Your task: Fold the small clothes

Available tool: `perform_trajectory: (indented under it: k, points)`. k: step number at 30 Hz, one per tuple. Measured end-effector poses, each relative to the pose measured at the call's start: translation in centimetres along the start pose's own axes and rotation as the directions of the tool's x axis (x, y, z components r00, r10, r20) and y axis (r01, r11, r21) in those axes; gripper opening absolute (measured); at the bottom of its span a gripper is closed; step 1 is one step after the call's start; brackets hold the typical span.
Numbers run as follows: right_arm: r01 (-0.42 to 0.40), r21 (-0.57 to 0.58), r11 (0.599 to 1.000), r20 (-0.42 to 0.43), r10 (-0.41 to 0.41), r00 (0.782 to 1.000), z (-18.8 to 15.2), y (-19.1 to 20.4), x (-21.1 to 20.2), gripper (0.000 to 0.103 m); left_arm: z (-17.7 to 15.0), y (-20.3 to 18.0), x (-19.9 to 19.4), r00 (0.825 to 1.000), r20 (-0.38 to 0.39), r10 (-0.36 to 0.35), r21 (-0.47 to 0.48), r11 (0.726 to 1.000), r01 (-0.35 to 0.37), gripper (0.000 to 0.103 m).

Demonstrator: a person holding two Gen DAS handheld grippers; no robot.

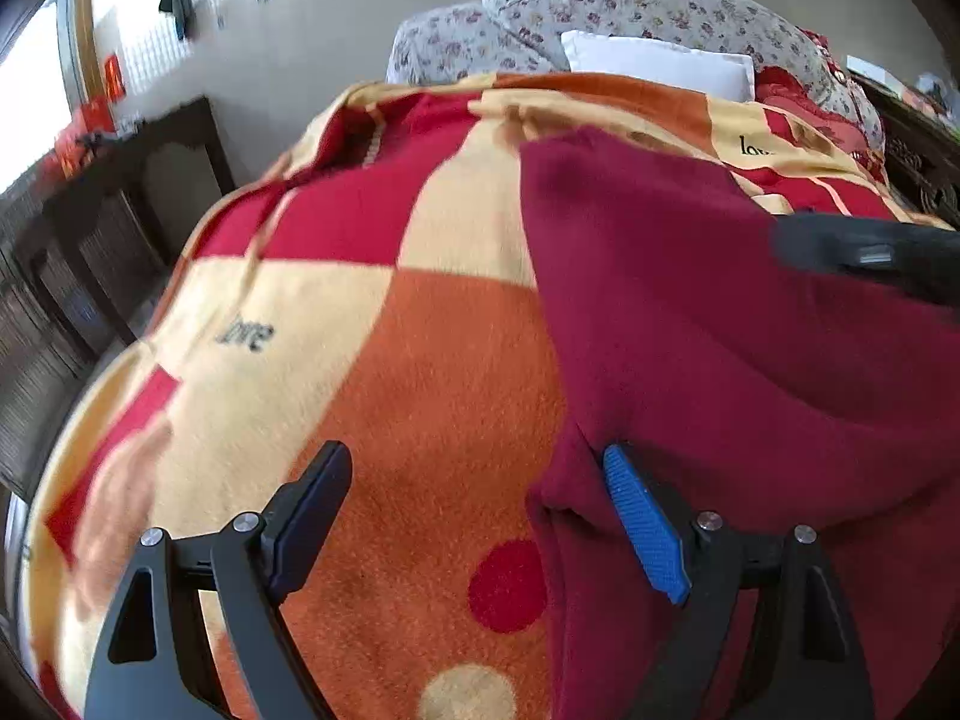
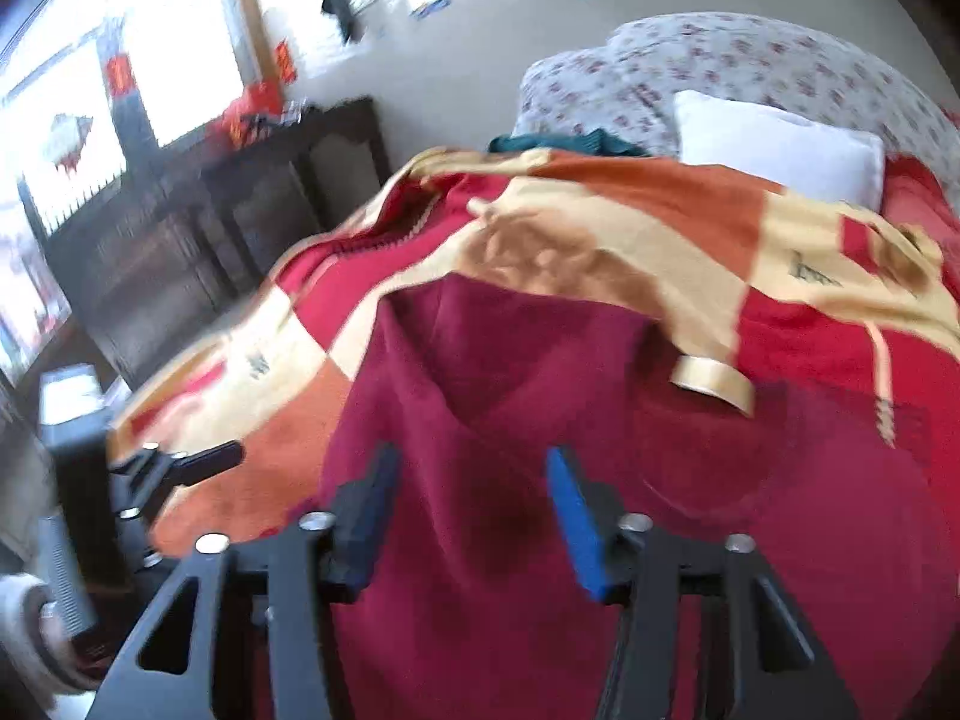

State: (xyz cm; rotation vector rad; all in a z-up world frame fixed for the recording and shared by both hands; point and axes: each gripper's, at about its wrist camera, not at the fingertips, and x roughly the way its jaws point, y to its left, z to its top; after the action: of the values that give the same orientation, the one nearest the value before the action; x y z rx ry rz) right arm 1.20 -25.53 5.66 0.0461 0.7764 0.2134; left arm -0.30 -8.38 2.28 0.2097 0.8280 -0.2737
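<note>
The left gripper (image 1: 477,474) is gaping wide over the maroon garment's (image 1: 720,330) edge on the blanket (image 1: 420,360); the right gripper (image 2: 471,477) is standing apart above it, gripping nothing.

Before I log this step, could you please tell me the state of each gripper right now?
Left gripper: open, holding nothing.
Right gripper: open over the maroon garment, holding nothing.

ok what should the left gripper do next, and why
Probably lower the left gripper and close on the left edge of the maroon garment: its jaws stand open astride that edge, one side over the patterned blanket, the other over the cloth, nothing gripped yet.
</note>
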Motion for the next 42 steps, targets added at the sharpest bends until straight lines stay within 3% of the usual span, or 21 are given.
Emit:
perform_trajectory:
  k: [2,5,7,10,13,16,17,18,20,22,23,26,29,34,36,40,42]
  points:
    - [0.041,0.007,0.999,-0.025,-0.041,0.999,0.2,-0.2,1.3,0.009,-0.1,0.3,0.1,1.0,0.0,-0.013,-0.016,1.0,0.013,0.087]
    - [0.109,0.025,0.994,0.021,-0.109,0.994,0.4,-0.8,1.8,0.009,-0.3,0.4,0.4,1.0,0.011,-0.013,-0.02,1.0,0.013,0.091]
    - [0.112,0.054,0.992,0.033,-0.114,0.993,0.3,-0.9,1.8,0.009,-0.4,0.5,0.7,1.0,0.002,-0.016,-0.025,1.0,0.016,0.091]
    - [0.073,0.096,0.993,0.045,-0.077,0.996,-0.2,-1.1,-0.7,0.01,-0.1,0.5,0.2,1.0,0.005,-0.012,-0.019,1.0,0.013,0.091]
    - [0.109,0.081,0.991,0.029,-0.111,0.993,-1.8,-0.7,-4.0,0.012,0.0,0.5,-1.0,1.0,0.026,-0.006,-0.011,1.0,0.006,0.091]
    - [0.178,0.095,0.979,0.028,-0.181,0.983,-5.1,-1.8,-8.2,0.03,0.2,0.1,-3.1,0.997,0.078,-0.009,-0.003,1.0,0.009,0.091]
    - [0.218,0.117,0.969,0.018,-0.222,0.975,-6.5,-2.7,-9.4,0.044,0.3,-0.2,-3.9,0.995,0.097,-0.014,0.002,1.0,0.013,0.091]
    - [0.25,0.136,0.959,0.009,-0.254,0.967,-7.4,-3.5,-10.3,0.05,0.4,-0.5,-4.3,0.994,0.106,-0.021,0.005,1.0,0.021,0.091]
    - [0.324,0.177,0.929,-0.013,-0.327,0.945,-9.4,-5.5,-11.7,0.051,0.7,-1.5,-5.1,0.992,0.121,-0.047,0.015,0.999,0.046,0.091]
    - [0.351,0.232,0.907,-0.052,-0.349,0.936,-10.9,-7.5,-11.9,0.051,1.1,-2.8,-5.4,0.99,0.118,-0.077,0.025,0.997,0.075,0.091]
    - [0.342,0.26,0.903,-0.078,-0.333,0.94,-11.7,-8.5,-11.5,0.05,1.3,-3.4,-5.3,0.99,0.112,-0.09,0.028,0.996,0.088,0.091]
    - [0.293,0.289,0.911,-0.041,-0.294,0.955,-12.5,-9.4,-11.9,0.051,1.1,-6.0,-4.4,0.987,0.074,-0.142,0.045,0.989,0.138,0.091]
    - [0.214,0.359,0.908,0.003,-0.231,0.973,-12.4,-10.1,-14.0,0.052,0.6,-8.4,-2.4,0.985,-0.011,-0.17,0.083,0.982,0.171,0.091]
    - [0.26,0.397,0.88,0.001,-0.284,0.959,-13.4,-12.2,-17.1,0.057,0.6,-10.1,-1.3,0.986,-0.039,-0.162,0.089,0.982,0.165,0.091]
    - [0.28,0.427,0.86,-0.001,-0.309,0.951,-14.6,-13.4,-18.7,0.058,0.9,-10.2,-2.1,0.981,-0.027,-0.194,0.068,0.978,0.195,0.091]
    - [0.335,0.524,0.783,0.007,-0.397,0.918,-17.8,-17.2,-22.9,0.06,1.2,-10.4,-3.3,0.976,0.002,-0.216,0.071,0.974,0.215,0.091]
    - [0.372,0.601,0.708,-0.014,-0.455,0.89,-20.3,-20.1,-25.4,0.06,1.1,-10.6,-3.5,0.976,0.002,-0.218,0.078,0.973,0.217,0.091]
